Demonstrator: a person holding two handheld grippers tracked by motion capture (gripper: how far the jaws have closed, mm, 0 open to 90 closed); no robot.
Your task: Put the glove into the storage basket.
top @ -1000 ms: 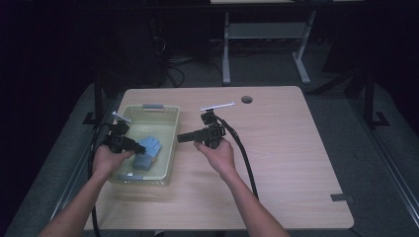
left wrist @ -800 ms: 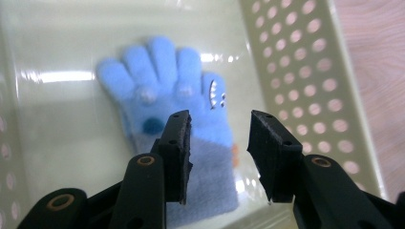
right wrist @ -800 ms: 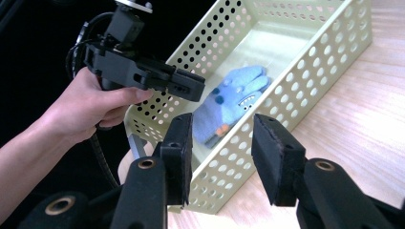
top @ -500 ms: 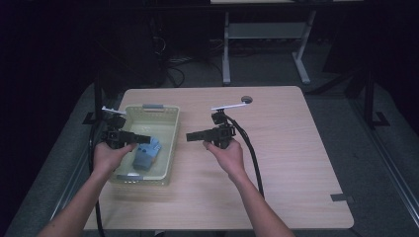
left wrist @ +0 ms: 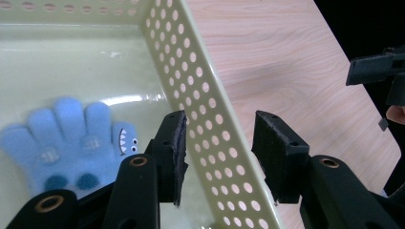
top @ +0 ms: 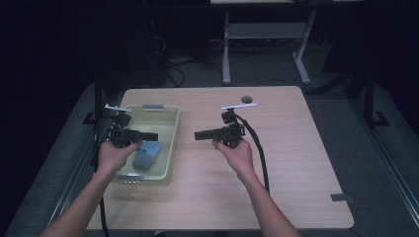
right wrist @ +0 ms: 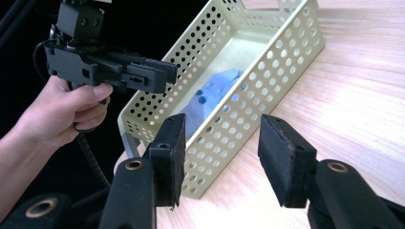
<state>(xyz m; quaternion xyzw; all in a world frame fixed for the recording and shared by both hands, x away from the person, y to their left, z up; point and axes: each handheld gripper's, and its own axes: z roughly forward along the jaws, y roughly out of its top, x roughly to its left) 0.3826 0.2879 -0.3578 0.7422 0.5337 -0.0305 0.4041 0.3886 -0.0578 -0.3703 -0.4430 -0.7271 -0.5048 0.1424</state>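
A pale green perforated basket [top: 174,143] stands at the table's left. A blue glove [top: 146,154] with a toothy face lies flat on its floor [left wrist: 71,143] and shows through the holes [right wrist: 210,95]. My left gripper [top: 153,136] hovers over the basket, level and pointing right. Its jaws have just been opening and are open and empty above the basket wall [left wrist: 205,95], just right of the glove. My right gripper [top: 197,135] is over the bare table, pointing left at the basket [right wrist: 267,81]. Its jaws have also just been opening, with nothing between them.
The wooden table [top: 296,158] stretches to the right of the basket. A small dark round thing [top: 246,98] lies near its far edge, and a grey strip [top: 341,198] near the front right corner. A white desk frame [top: 267,34] stands on the floor beyond.
My left gripper has lifted off the glove and drawn back left; the glove stays in the basket. My right gripper has slid right, away from the basket. Both pairs of jaws stand wider.
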